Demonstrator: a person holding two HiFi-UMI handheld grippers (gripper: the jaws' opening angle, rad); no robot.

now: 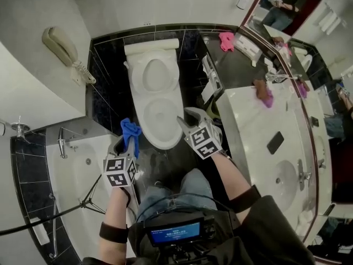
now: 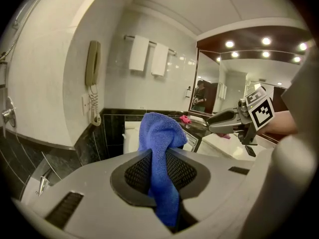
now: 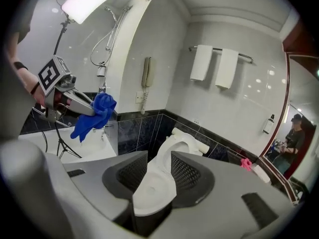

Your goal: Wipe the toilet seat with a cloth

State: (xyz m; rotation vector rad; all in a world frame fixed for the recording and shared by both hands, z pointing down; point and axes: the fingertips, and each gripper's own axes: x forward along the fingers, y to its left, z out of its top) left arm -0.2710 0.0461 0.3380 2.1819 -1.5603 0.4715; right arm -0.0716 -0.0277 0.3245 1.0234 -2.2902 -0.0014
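Observation:
A white toilet (image 1: 158, 112) stands against the black-tiled wall, its lid (image 1: 156, 73) raised against the tank. A blue cloth (image 1: 130, 131) hangs left of the bowl's front, with my left gripper (image 1: 126, 143) shut on it. In the left gripper view the cloth (image 2: 160, 143) bunches up between the pads of that gripper (image 2: 158, 159). My right gripper (image 1: 190, 123) hovers at the bowl's right front rim. It is open, and nothing is between its jaws. In the right gripper view the white bowl (image 3: 149, 195) shows below and beyond the gap of that gripper (image 3: 152, 178).
A bathtub (image 1: 71, 170) with a thin tripod stand (image 1: 85, 202) lies to the left. A wall phone (image 1: 62, 46) hangs above it. On the right runs a white counter (image 1: 259, 120) with a sink, a dark phone (image 1: 274, 142) and pink cloths (image 1: 226, 40). My knees are just before the bowl.

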